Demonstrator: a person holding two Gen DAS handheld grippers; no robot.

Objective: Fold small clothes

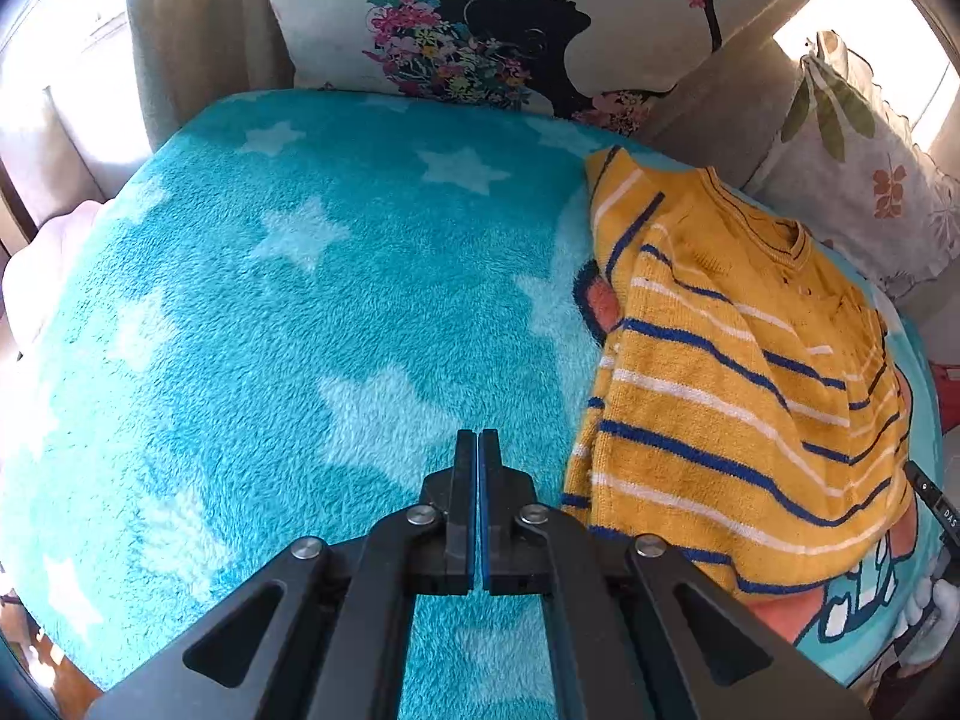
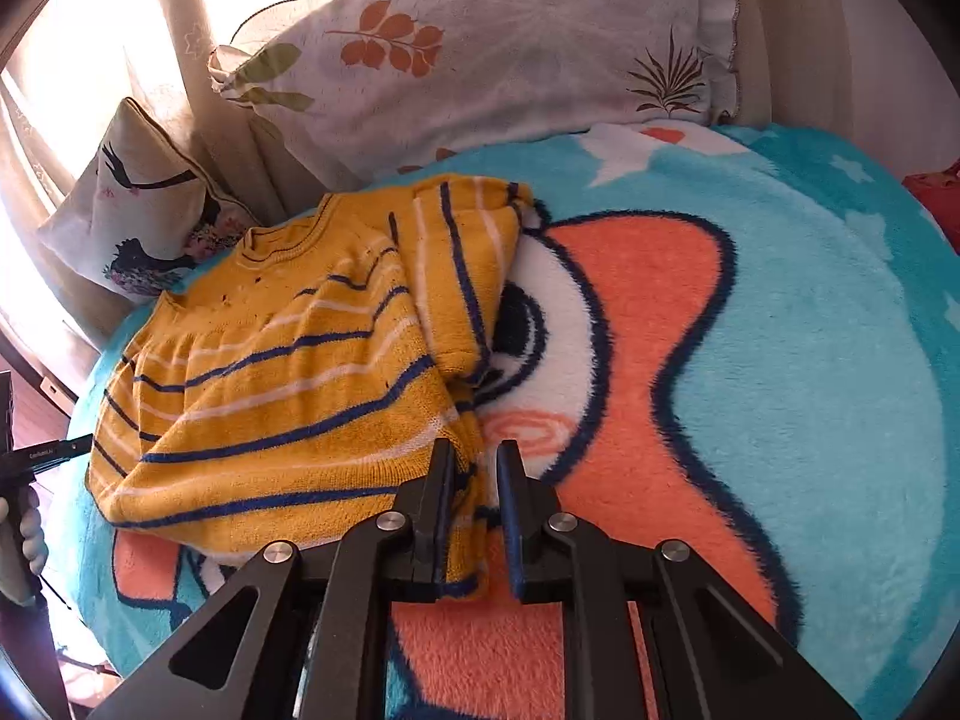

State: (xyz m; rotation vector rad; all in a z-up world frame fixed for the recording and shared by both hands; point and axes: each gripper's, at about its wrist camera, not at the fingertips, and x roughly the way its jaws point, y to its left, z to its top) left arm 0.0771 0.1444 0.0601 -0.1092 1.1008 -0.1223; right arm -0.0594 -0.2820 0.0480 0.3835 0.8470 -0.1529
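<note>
The yellow knitted sweater with blue and white stripes (image 2: 288, 384) lies on the fluffy turquoise blanket with stars and an orange cartoon figure (image 2: 810, 360). Its hem corner sits between the jaws of the right gripper (image 2: 474, 468), which stand a little apart and, as far as I can tell, do not press the cloth yet. The left gripper (image 1: 478, 450) has its jaws together with nothing between them, and the sweater (image 1: 738, 372) lies to the right of them.

To do the step well, I think the right jaws should bite all the layers at the hem before lifting.

The right view shows one sleeve folded over the body and a leaf-print pillow (image 2: 510, 54) beyond the jaws. The left view shows the bare blanket (image 1: 288, 312) ahead and a cushion printed with a black silhouette and flowers (image 1: 498, 30).
</note>
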